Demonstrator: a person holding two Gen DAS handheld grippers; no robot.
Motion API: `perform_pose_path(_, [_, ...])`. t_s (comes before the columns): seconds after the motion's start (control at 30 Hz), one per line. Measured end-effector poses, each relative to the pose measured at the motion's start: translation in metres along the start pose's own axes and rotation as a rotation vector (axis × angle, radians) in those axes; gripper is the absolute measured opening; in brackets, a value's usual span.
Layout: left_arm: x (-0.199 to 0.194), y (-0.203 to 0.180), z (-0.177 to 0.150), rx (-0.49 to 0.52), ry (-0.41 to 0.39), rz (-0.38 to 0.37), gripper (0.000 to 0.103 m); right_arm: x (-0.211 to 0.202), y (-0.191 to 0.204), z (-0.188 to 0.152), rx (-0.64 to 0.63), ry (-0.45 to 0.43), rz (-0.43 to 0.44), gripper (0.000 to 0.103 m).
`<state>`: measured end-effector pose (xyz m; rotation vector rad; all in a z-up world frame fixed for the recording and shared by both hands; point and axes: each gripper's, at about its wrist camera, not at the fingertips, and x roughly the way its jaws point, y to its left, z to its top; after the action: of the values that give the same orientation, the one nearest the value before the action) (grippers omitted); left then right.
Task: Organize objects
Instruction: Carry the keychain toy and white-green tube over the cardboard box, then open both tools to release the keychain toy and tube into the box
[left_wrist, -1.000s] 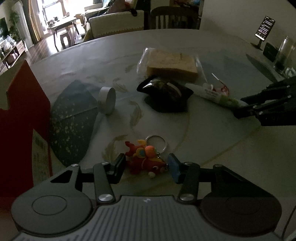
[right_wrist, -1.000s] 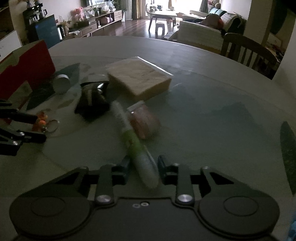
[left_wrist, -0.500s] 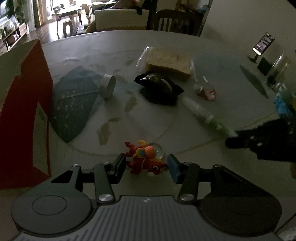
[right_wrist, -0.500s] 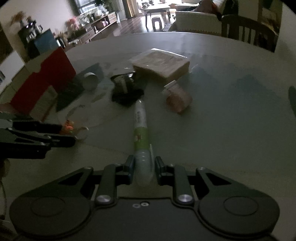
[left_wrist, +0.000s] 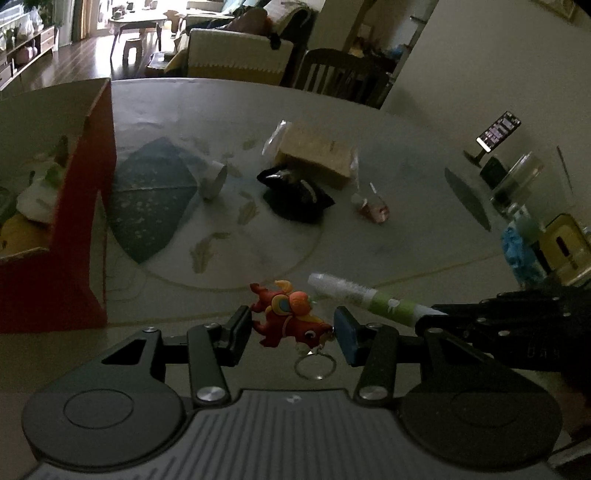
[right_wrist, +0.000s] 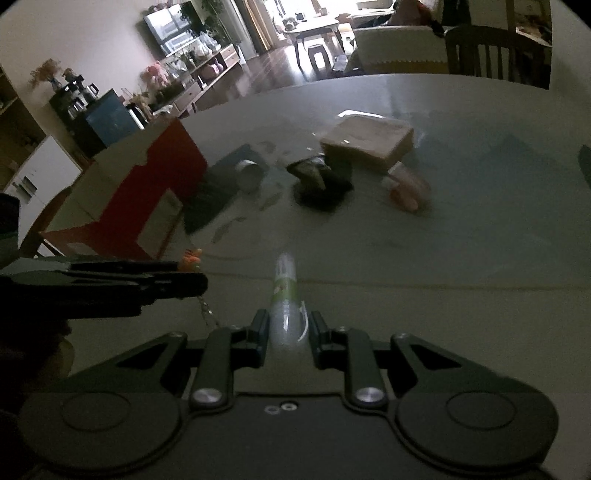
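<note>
- Dim room, big round table with a pale top, and a sofa and chairs far behind it.
- Left gripper holds a little red dragon keychain between its two fingers, lifted off the table. Its metal ring hangs down under the toy.
- Right gripper is closed on the back end of a white and green tube. The tube sticks straight out in front, up in the air.
- Both toys in hand are near the red box, which stands open at the table's edge. The keychain is just to the right of the box, and the tube is a bit farther right of the keychain.
- Inside the red box I can see some soft white and yellow things, but I cannot tell what they are.
- Farther from the red box, out on the table, lie a roll of tape, a black pouch, a wrapped brown block and a small pink bottle.
- I think the step now is carrying: both things are picked up and on the way to the box.
- Next, I think each hand must move over the open top of the box, go low, then let go. The hands are close, so one should go first so they do not bump.
</note>
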<state>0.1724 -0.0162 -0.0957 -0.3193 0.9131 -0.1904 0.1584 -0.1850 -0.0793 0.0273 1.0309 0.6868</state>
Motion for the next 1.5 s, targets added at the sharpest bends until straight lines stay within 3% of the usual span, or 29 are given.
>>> perform_pose_path(0.37, [-0.047,0.019,0.011,0.008,-0.064,-0.019,0.048,-0.025,0.037,0.014,-0.005,-0.089,-0.006,0.022])
perform_pose_path(0.8, [-0.103,0.060,0.039,0.038,-0.140,0.014,0.048,-0.041,0.109,0.066,-0.118,-0.234,0.024,0.022])
perform_pose_path(1.2, [-0.155,0.138,0.065,0.041,-0.213,0.119,0.048,0.001,0.189,0.109,-0.243,-0.252,0.070,0.022])
perform_pose_path(1.5, [-0.148,0.210,0.081,0.042,-0.152,0.242,0.048,0.045,0.243,0.124,-0.328,-0.227,0.066,0.022])
